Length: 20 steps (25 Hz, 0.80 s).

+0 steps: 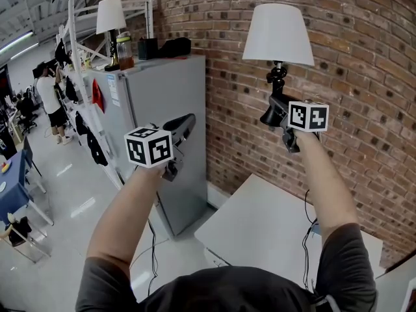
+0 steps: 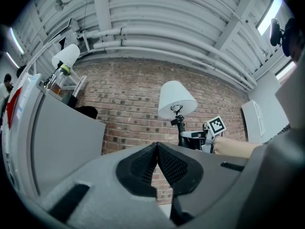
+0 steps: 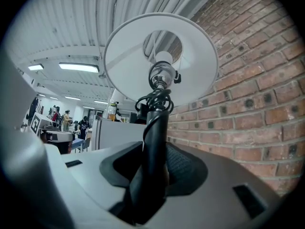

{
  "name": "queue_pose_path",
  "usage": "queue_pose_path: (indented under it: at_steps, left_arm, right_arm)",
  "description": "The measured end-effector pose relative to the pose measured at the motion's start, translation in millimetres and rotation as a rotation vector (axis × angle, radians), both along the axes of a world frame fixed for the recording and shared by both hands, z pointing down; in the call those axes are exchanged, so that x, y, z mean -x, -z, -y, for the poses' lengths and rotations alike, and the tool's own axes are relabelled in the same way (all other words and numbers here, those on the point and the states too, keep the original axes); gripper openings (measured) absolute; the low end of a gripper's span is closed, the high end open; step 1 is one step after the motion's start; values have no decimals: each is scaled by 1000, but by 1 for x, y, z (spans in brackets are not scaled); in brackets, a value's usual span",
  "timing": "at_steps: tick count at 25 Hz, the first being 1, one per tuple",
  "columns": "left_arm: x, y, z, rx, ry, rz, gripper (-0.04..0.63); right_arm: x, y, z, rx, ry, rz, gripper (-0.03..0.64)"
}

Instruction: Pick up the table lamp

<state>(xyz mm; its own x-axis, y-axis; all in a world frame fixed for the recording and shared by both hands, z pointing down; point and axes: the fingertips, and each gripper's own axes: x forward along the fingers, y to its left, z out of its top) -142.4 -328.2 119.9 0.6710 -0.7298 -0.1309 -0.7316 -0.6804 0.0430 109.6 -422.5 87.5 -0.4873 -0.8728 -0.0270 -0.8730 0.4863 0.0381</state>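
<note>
- Count: two table lamps, two grippers, one marker cube on each gripper.
- Held lamp [image 1: 278, 36]: in the air, clear of the white surface [image 1: 273, 229], close before the brick wall [image 1: 364, 77] and above the surface's far edge. It stands about upright.
- Held lamp, build: smooth white cone shade, open at the bottom; thin black round stem with a black cord looped below the socket [image 3: 160, 76].
- Second lamp [image 1: 110, 17]: same white cone shade, dark stem. It stands at the left edge of the gray cabinet's [image 1: 166, 96] top, just beside a jar [image 1: 125, 51] of amber contents.
- Cabinet: flat matte gray sides, tall box shape. Surface: plain white, rectangular, bare.
- Right gripper [image 1: 272, 112]: its fingers pinch the held lamp's stem low down, one ribbed black pad on each side. The shade sits straight above the fingers in the right gripper view.
- Left gripper [image 1: 185, 123]: ribbed black fingers [image 2: 143, 168] pressed together at the tips, nothing between them. It is well apart from the held lamp, which shows to its right in the left gripper view.
- Arms: both bare forearms stretched forward and raised to about the same height, dark short sleeves at the shoulders. Both grippers point roughly level toward the wall.
- Marker cubes: white with black square patterns, left [image 1: 149, 146], right [image 1: 307, 116].
</note>
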Motion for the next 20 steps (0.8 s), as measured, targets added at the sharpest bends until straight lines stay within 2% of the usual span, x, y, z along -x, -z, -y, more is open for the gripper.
queue_pose_path:
  at_steps: [20]
  left_arm:
    - [-6,7,-4,-12,-5,8,-2]
  right_arm:
    - [1,8,-6,-17,29,46,146]
